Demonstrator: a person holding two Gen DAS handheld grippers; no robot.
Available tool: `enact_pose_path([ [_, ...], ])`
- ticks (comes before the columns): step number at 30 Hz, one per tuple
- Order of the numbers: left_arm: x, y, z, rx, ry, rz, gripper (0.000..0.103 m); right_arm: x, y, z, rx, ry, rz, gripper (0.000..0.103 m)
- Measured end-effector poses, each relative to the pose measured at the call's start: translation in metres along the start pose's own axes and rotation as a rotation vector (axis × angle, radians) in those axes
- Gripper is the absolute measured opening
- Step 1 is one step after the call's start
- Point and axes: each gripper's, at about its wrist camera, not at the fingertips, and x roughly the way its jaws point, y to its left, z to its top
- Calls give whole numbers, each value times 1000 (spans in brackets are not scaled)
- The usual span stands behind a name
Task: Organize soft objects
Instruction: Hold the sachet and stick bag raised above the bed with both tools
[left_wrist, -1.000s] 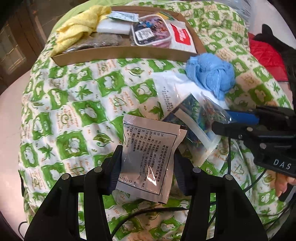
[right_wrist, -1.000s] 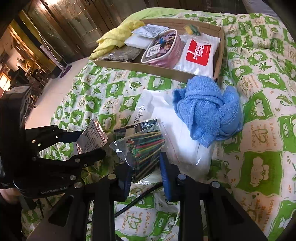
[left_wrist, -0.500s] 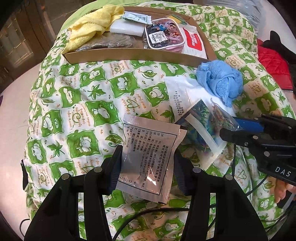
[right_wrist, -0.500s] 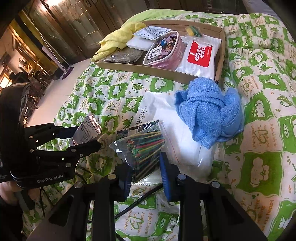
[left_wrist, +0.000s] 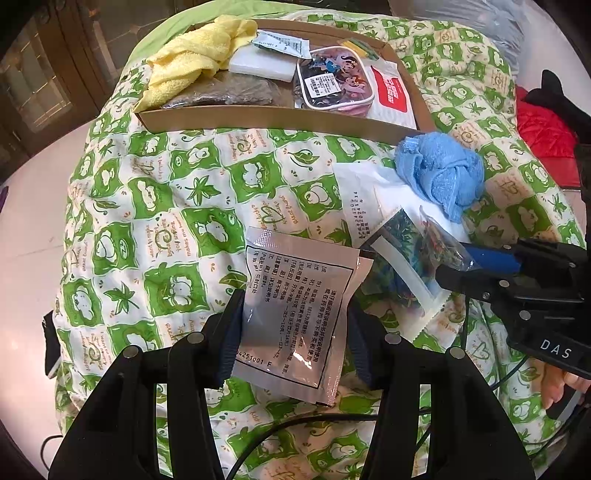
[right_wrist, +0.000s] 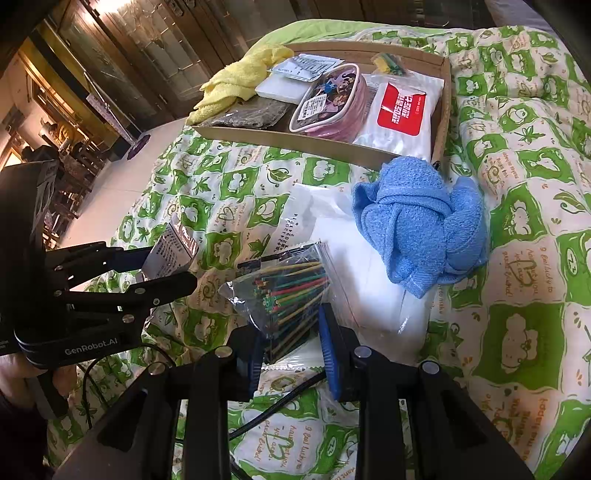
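My left gripper (left_wrist: 291, 339) is shut on a silver foil sachet (left_wrist: 295, 302) with black print and holds it above the green patterned quilt (left_wrist: 147, 221); it also shows in the right wrist view (right_wrist: 171, 249). My right gripper (right_wrist: 290, 343) is shut on a clear bag of coloured sticks (right_wrist: 291, 291), which also shows in the left wrist view (left_wrist: 439, 240). A knotted blue towel (right_wrist: 421, 218) lies on a white plastic pack (right_wrist: 369, 280). The cardboard tray (left_wrist: 258, 120) at the back holds a yellow cloth (left_wrist: 195, 59), a cartoon pouch (left_wrist: 332, 83) and a red-label pack (left_wrist: 391, 92).
A dark patterned packet (left_wrist: 395, 266) lies under the stick bag. A red garment (left_wrist: 543, 144) lies off the bed's right side. The floor (left_wrist: 29, 240) drops away on the left. A black cable (right_wrist: 280, 402) runs under my right gripper.
Both grippers have drawn back and lifted slightly with their items held; the tray and towel now sit a little lower and nearer in view.
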Motion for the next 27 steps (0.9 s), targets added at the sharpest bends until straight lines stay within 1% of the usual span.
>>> enact_pose_path([
  [8, -4, -2, 3, 8, 8, 11, 51, -2, 0, 0, 2, -4, 9, 27],
  [15, -15, -1, 7, -2, -13, 16, 51, -1, 0, 0, 2, 1, 19, 27],
  [27, -21, -1, 8, -5, -22, 22, 51, -2, -1, 0, 6, -4, 25, 27],
])
